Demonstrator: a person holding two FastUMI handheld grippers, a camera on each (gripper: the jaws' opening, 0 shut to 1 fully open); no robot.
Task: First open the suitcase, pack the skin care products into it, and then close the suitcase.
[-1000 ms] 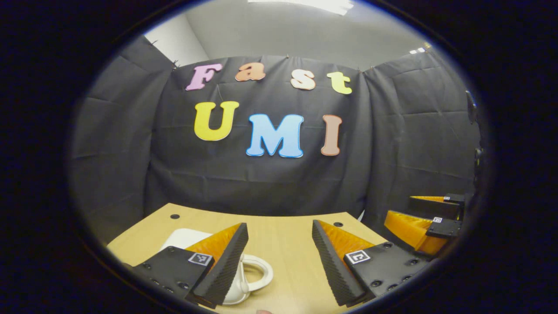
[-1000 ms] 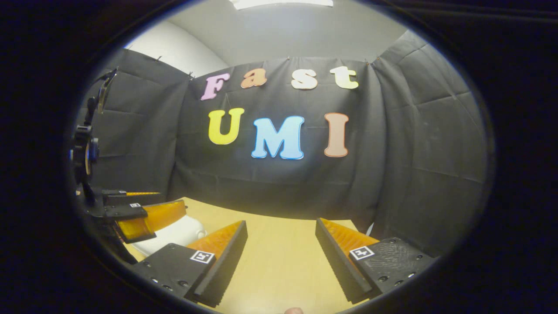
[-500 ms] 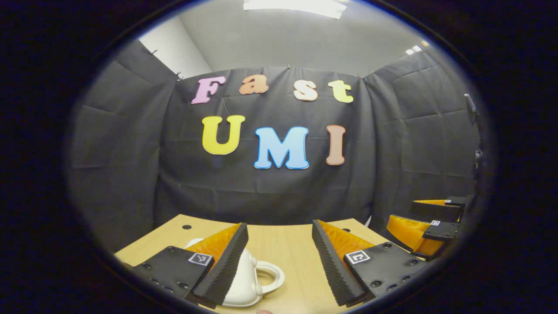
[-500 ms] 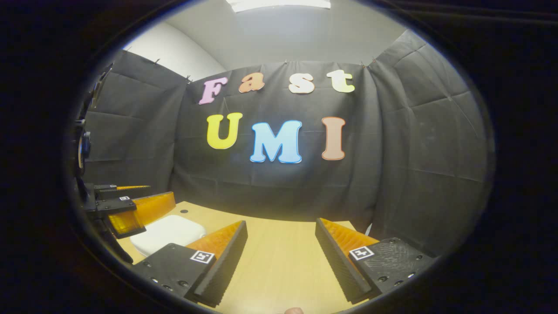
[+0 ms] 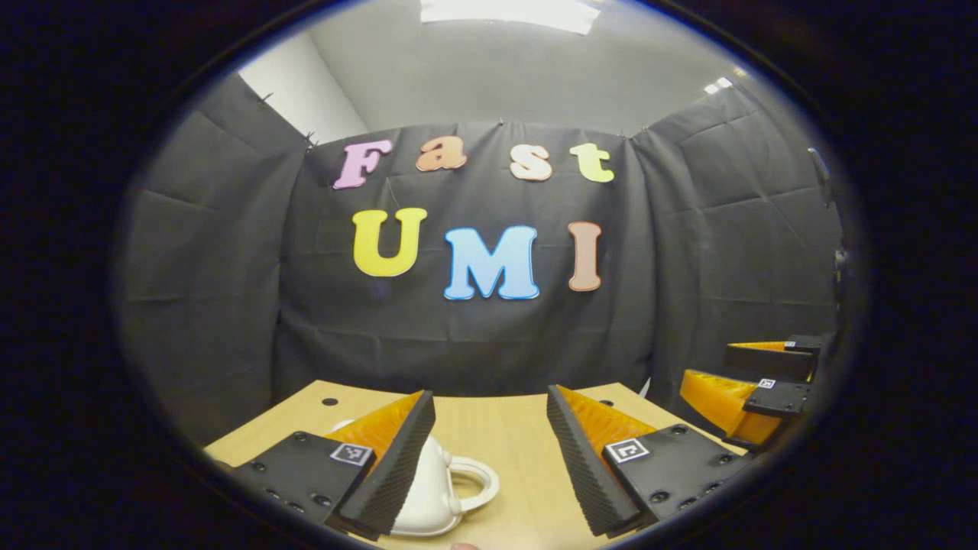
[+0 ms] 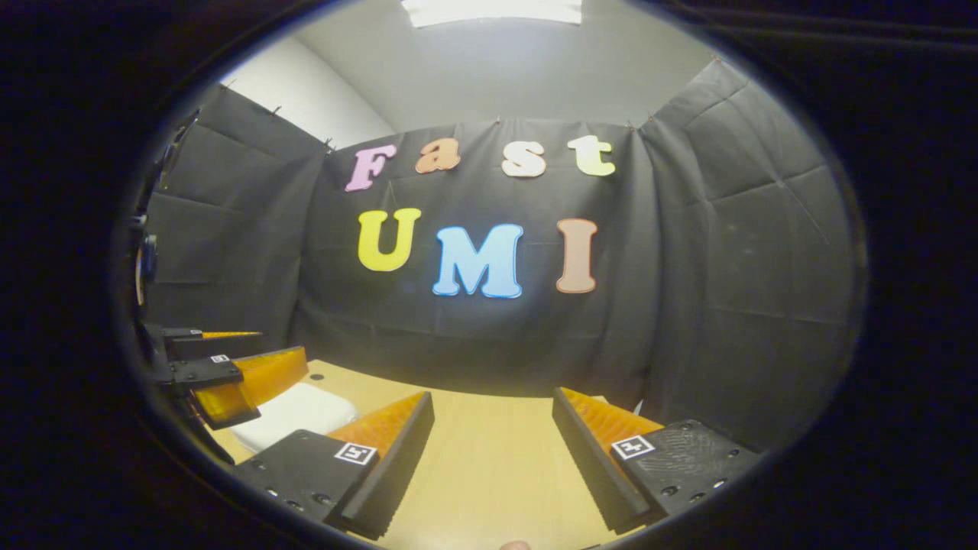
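The white suitcase (image 5: 435, 489) sits half hidden behind the left gripper (image 5: 489, 458)'s near finger, its lower part cut off by the edge.

The left claw (image 5: 489, 451) pointed level toward the far wall, its two fingers (image 5: 393, 466) spread wide apart with nothing between them. In the right gripper view the left claw (image 6: 229, 367) showed at the far left, seen side-on, one finger above the other. The right claw (image 6: 493, 458) also pointed level at the wall, fingers (image 6: 600, 466) wide apart and holding nothing. In the left gripper view the right claw (image 5: 745, 378) stood at the far right, side-on, beside the left one.
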